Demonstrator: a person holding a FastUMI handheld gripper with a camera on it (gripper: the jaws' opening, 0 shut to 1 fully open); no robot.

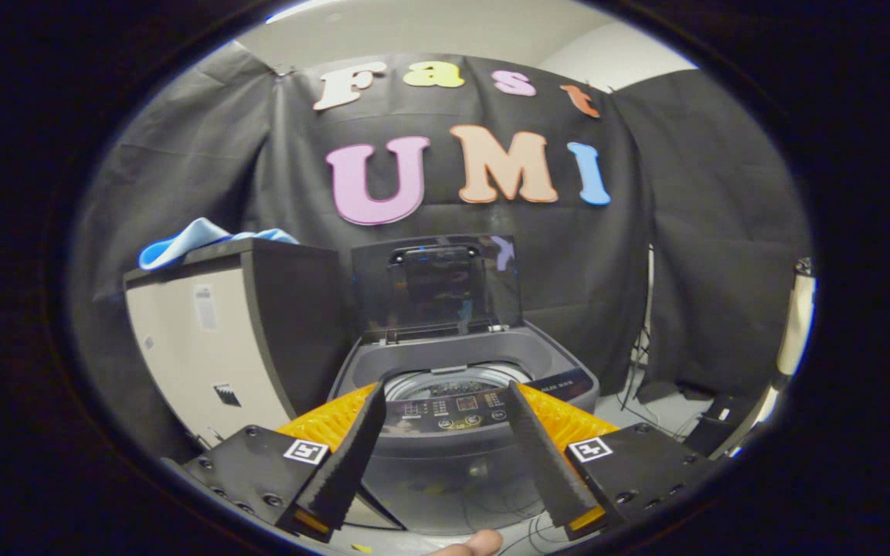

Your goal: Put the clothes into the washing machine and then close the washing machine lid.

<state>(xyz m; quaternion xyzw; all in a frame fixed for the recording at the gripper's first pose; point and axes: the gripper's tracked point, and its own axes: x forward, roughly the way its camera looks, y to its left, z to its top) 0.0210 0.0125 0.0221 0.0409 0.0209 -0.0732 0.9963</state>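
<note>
Off to the left of my gripper (445, 398), well beyond the left finger, I see a cabinet (221, 340) with the clothes (190, 239) lying on top: a light blue bundle, its long axis running left to right along the cabinet's top edge, one end drooping over the near left corner. It sits higher than the fingers and well apart from them.

Straight ahead, between the fingers, stands the washer (460, 386). Its long axis is upright, the control panel faces me, and the drum mouth (453, 382) opens upward just beyond the fingertips. The lid (437, 286) is raised, standing nearly upright at the back of the washer, hinged along its far edge, with its underside facing me.

I have the fingers (545, 455) spread wide apart, holding nothing and touching nothing; the washer's front shows in the gap between them. Near the base of the right finger a fingertip (476, 542) of a person pokes in.
</note>
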